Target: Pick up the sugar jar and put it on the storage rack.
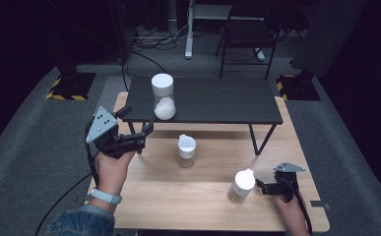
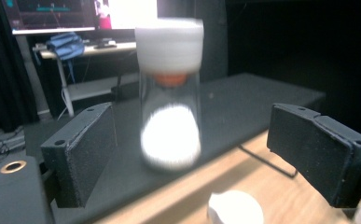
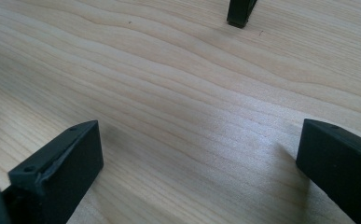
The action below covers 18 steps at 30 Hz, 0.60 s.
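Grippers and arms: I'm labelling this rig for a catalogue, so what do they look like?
Both the left gripper and the right gripper are black, with two blocky jaws lined by flat dark pads. Each carries a grey three-cornered plate with dark holes and trails a black cable. The left arm wears a blue denim sleeve and a white wristband.

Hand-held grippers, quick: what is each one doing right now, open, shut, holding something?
Left hand-held gripper: open, holding nothing; the tall jar stands ahead of it.
Right hand-held gripper: open, empty, beside a small jar.
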### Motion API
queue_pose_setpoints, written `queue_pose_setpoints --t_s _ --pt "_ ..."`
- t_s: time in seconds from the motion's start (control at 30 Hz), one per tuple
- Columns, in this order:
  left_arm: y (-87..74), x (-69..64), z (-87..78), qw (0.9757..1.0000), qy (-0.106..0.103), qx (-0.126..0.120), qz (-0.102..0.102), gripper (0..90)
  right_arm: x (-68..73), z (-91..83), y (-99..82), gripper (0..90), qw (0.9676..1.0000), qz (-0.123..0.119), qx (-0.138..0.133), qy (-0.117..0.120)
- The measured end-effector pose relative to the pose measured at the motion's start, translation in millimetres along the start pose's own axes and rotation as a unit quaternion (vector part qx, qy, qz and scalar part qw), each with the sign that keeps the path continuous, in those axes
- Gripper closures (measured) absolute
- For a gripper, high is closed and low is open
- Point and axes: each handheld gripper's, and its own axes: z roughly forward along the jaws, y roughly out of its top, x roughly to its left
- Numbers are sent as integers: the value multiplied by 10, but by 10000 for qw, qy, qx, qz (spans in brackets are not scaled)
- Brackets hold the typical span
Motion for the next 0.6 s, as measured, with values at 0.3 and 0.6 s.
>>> queue_pose_setpoints --t_s 0.3,0.6 --pt "-402 -119 -168 9994 136 326 -11 118 -1 1 1 4 10000 -2 1 4" --pt "-898 -206 -198 9976 279 634 -60 119 -1 1 1 4 10000 -3 1 4"
